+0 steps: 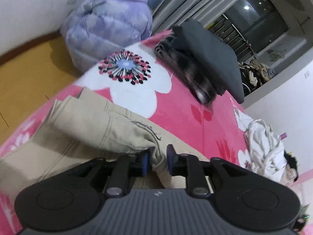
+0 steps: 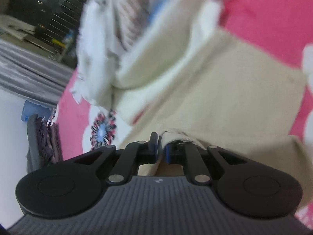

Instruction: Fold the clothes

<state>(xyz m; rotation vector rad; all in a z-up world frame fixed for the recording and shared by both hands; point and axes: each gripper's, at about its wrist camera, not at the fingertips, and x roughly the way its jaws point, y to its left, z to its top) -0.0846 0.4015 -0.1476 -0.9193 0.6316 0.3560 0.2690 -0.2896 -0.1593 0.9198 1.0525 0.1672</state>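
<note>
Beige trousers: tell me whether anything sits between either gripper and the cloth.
Nothing does. The left gripper and right gripper each already pinch a fold of the beige trousers between their pads.

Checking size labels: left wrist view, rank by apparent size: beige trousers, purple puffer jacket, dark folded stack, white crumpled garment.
1. beige trousers, though nearest the camera
2. purple puffer jacket
3. dark folded stack, close to the jacket, unsure
4. white crumpled garment
</note>
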